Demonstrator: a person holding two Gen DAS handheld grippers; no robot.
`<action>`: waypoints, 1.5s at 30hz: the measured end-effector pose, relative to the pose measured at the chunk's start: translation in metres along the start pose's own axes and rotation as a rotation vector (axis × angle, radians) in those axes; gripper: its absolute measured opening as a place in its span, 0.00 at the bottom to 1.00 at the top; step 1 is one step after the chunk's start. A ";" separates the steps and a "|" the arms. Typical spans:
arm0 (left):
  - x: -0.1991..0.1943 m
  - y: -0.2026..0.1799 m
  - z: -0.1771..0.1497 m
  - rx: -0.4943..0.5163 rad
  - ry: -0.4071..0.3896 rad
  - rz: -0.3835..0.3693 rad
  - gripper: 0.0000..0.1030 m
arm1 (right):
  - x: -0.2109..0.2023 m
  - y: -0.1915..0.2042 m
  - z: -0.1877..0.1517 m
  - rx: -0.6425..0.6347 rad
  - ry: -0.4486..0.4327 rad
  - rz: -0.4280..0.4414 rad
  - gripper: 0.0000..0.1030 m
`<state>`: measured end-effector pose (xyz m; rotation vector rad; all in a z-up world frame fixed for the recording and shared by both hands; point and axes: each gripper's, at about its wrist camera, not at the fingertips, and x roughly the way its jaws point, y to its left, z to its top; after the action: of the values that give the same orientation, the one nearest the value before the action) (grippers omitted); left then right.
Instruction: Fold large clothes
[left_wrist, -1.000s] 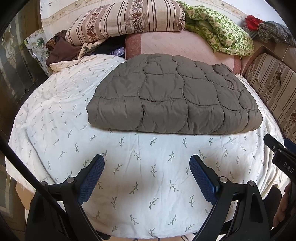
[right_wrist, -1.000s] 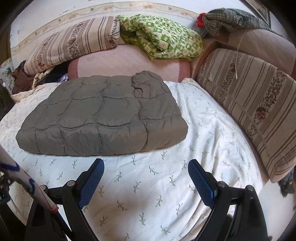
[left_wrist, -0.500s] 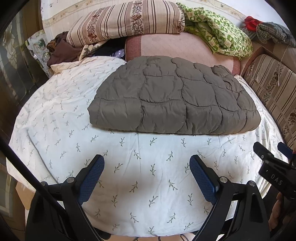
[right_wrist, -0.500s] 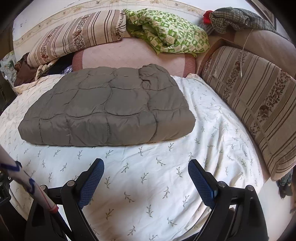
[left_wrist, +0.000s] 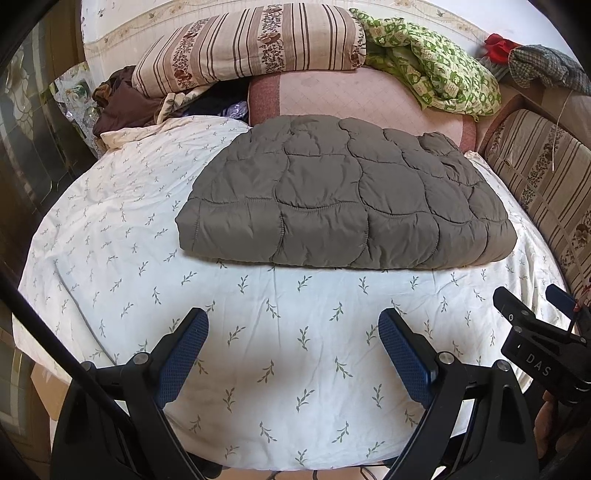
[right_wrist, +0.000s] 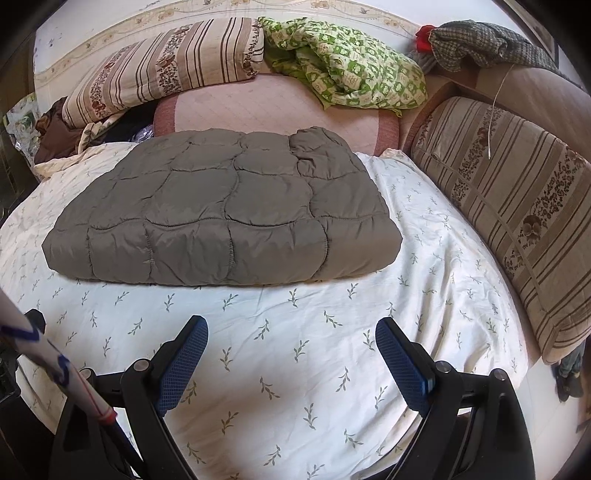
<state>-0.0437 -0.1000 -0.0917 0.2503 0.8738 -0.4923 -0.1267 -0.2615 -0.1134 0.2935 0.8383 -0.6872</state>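
A bed (left_wrist: 110, 236) is covered by a cream sheet with a green sprig print and is backed by striped floral cushions (left_wrist: 251, 40) and a crumpled green patterned cloth (right_wrist: 347, 70). A grey-brown quilted padded garment (left_wrist: 343, 199), folded into a thick rectangle, is laid flat on the bed's far half. The left tool (left_wrist: 291, 349) and the right tool (right_wrist: 290, 354) are held spread wide and empty above the sheet, apart from the garment.

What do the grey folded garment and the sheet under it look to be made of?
The grey garment looks like padded, quilted synthetic fabric with a faint sheen: puffy panels between curved stitch lines. The sheet looks like thin matte woven cloth, perhaps cotton: white with a small green sprig print and soft wrinkles.
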 end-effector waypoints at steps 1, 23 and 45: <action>0.000 0.000 0.000 -0.001 0.003 -0.001 0.90 | 0.000 0.000 0.000 0.000 0.001 0.002 0.92; 0.021 0.014 -0.003 -0.041 0.050 0.011 0.90 | 0.011 0.013 -0.003 -0.024 0.017 0.018 0.92; 0.033 0.050 0.002 -0.084 0.029 0.115 0.90 | 0.019 0.044 0.007 -0.112 0.007 0.014 0.93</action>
<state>0.0007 -0.0681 -0.1155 0.2300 0.9007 -0.3454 -0.0848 -0.2408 -0.1245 0.2004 0.8775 -0.6241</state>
